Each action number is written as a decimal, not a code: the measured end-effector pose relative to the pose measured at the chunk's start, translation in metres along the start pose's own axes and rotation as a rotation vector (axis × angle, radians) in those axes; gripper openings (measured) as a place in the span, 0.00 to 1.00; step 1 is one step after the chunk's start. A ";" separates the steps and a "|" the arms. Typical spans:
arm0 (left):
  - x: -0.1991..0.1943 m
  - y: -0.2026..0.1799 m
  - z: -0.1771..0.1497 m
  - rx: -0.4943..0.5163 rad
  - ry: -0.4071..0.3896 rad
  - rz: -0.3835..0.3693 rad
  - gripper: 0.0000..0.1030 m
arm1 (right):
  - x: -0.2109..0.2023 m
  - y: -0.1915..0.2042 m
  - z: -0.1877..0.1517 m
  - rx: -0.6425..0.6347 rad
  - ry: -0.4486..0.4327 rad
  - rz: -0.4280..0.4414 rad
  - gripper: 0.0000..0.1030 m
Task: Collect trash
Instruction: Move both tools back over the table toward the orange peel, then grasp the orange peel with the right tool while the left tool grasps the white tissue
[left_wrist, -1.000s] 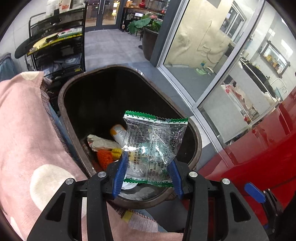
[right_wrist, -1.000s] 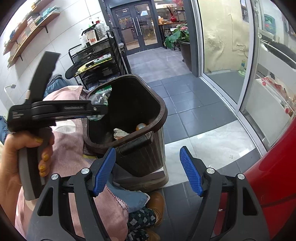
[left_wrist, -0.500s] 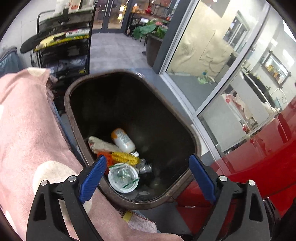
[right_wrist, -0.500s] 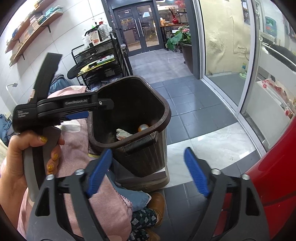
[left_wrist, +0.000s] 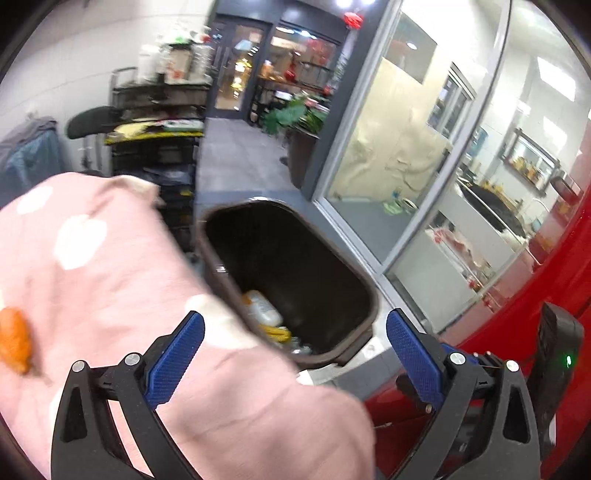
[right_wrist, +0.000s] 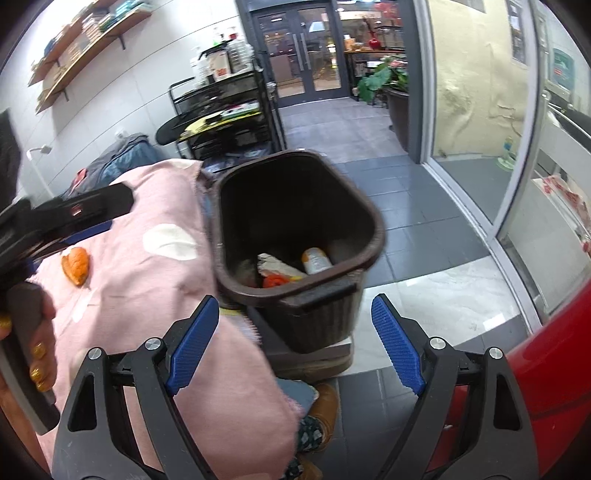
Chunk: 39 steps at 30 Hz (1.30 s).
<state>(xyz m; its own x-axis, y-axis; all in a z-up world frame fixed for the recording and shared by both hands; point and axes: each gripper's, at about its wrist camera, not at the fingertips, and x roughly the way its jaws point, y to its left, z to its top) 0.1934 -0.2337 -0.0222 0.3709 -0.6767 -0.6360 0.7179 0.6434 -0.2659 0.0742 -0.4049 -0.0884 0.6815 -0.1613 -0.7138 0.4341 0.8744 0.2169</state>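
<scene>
My left gripper (left_wrist: 295, 345) stands with its blue pads spread wide and nothing between them; its jaws have just been opening, and I judge the step in hand to be going for the next piece of trash. That piece looks to be the orange scrap (right_wrist: 75, 265) lying on the pink cloth with white spots (right_wrist: 147, 280), well apart from the brown bin (right_wrist: 369, 218) that stands just beside the cloth's edge. To do this well I would swing the open jaws over the scrap, come down with one pad on each side, and close only on the scrap so the cloth is not pinched up with it. Then I would carry it clear of the bin's rim before letting go. My right gripper (right_wrist: 293, 345) is also open and empty, pointing at the near wall of the bin, and it should keep out of the left one's path. In the left view the scrap sits blurred at the far left edge, so I cannot tell what it is; perhaps peel or a crumpled wrapper. The bin's bottom is partly hidden by its near rim. I make out a pale bottle (right_wrist: 316, 260), something yellow and something orange there, little more. My own left hand (right_wrist: 33, 350) is cut off at the right view's edge.
</scene>
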 end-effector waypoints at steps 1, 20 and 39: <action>-0.009 0.008 -0.004 -0.004 -0.011 0.020 0.94 | 0.001 0.006 0.001 -0.012 0.004 0.011 0.81; -0.114 0.201 -0.045 -0.211 -0.062 0.425 0.94 | 0.037 0.205 0.010 -0.299 0.182 0.376 0.82; -0.059 0.352 0.014 -0.289 0.019 0.504 0.64 | 0.149 0.370 0.032 -0.507 0.378 0.426 0.81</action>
<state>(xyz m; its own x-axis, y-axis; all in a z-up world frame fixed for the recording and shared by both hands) 0.4331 0.0277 -0.0682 0.6121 -0.2567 -0.7480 0.2644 0.9578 -0.1124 0.3547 -0.1196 -0.0932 0.4416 0.3251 -0.8363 -0.2076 0.9438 0.2573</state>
